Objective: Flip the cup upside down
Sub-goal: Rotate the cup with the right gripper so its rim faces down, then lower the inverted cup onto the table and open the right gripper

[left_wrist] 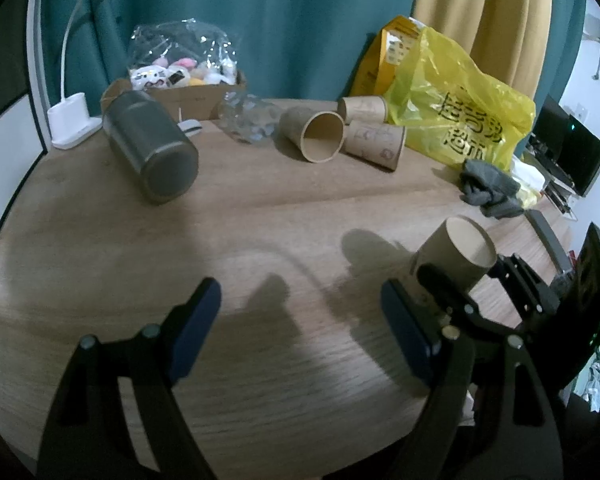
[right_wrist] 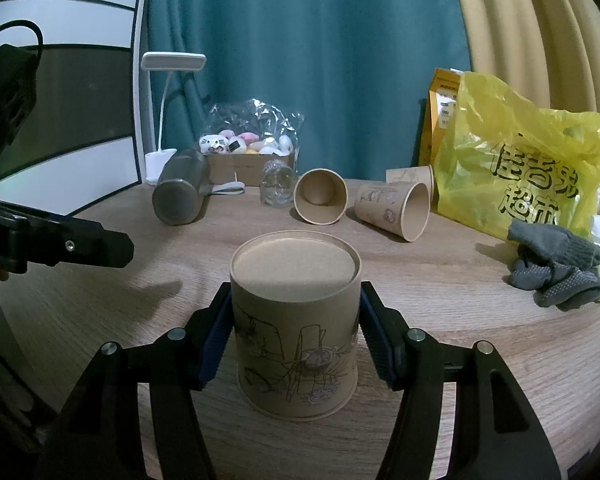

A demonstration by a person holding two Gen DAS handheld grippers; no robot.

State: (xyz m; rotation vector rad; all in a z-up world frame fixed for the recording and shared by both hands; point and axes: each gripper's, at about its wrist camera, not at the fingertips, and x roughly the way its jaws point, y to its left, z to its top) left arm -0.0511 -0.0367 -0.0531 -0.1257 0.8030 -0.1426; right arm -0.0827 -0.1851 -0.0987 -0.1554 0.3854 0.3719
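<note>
A brown paper cup with line drawings [right_wrist: 296,336] stands upside down on the wooden table [right_wrist: 460,320], its flat base on top. My right gripper [right_wrist: 294,332] has its blue pads against both sides of the cup. In the left wrist view the same cup [left_wrist: 452,256] shows at the right, held between the right gripper's black fingers. My left gripper [left_wrist: 300,328] is open and empty, low over the table [left_wrist: 260,220] to the cup's left. Its finger [right_wrist: 80,246] shows at the left of the right wrist view.
Three paper cups [left_wrist: 320,136] lie on their sides at the back, beside a clear glass [left_wrist: 250,118] and a toppled steel bottle [left_wrist: 152,148]. A yellow bag [left_wrist: 456,108], grey gloves [left_wrist: 488,188], a toy box [left_wrist: 180,80] and a white lamp [left_wrist: 72,116] ring the table.
</note>
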